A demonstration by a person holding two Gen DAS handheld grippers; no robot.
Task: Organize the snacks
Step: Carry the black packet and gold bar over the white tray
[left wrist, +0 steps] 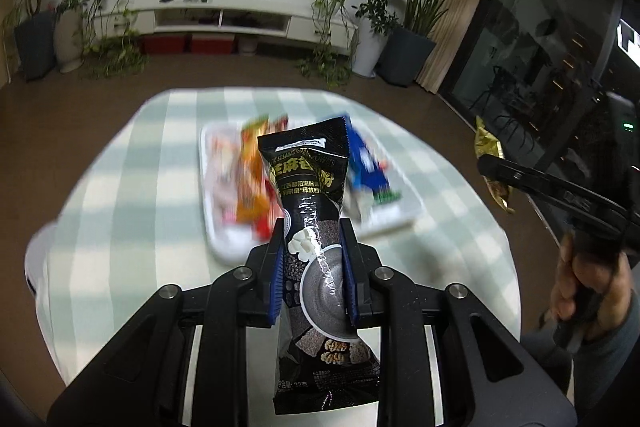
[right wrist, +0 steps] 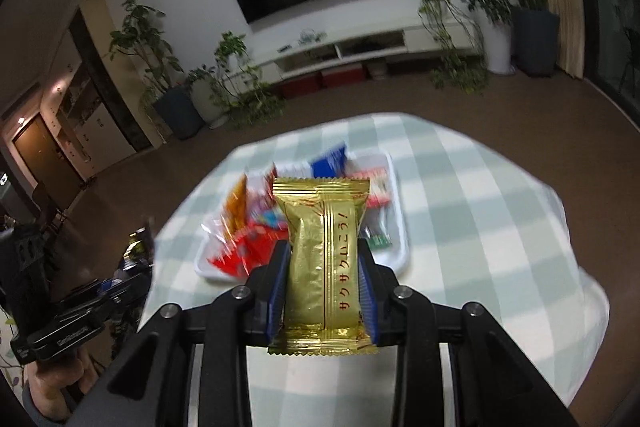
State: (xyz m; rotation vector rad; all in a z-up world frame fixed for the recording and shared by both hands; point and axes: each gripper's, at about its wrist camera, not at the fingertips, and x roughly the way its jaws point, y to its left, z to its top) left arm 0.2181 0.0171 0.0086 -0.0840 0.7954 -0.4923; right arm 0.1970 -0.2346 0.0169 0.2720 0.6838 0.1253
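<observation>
- Left gripper (left wrist: 314, 243) pinches a black packet (left wrist: 316, 227) across its middle, blue pads (left wrist: 277, 279) pressed on both sides; packet sticks up past the pads, so the hold is mid-body, prob. to keep it from flopping.
- Right gripper (right wrist: 324, 267) is clamped on a gold packet (right wrist: 320, 259) w/ red lettering, upright, pads squeezing its long edges. Wrapper looks puffy & slick, so I'd guess a light squeeze, enough not to crush what's inside.
- Both packets are held in the air above the table (right wrist: 480, 211), w/ its pale green-and-white check cloth, not resting on anything.
- White tray (left wrist: 224, 251) sits mid-table, ahead of & below both grippers. It holds a loose heap of other snacks: an orange packet (left wrist: 252, 183), red ones, a blue packet (left wrist: 366, 163). Too blurred to read.
- Judgement: tray looks like the collecting spot, so the 2 held packets prob. belong w/ that heap; one packet per gripper saves a trip.
- Tray is crowded on the left, more bare white at the near right (left wrist: 384, 223) — likeliest free spot.
- Risk: dropping from this height, a packet could slide off the pile or off the rim.
- In the left view a hand (left wrist: 588, 279) grips the right gripper's handle at far right.
</observation>
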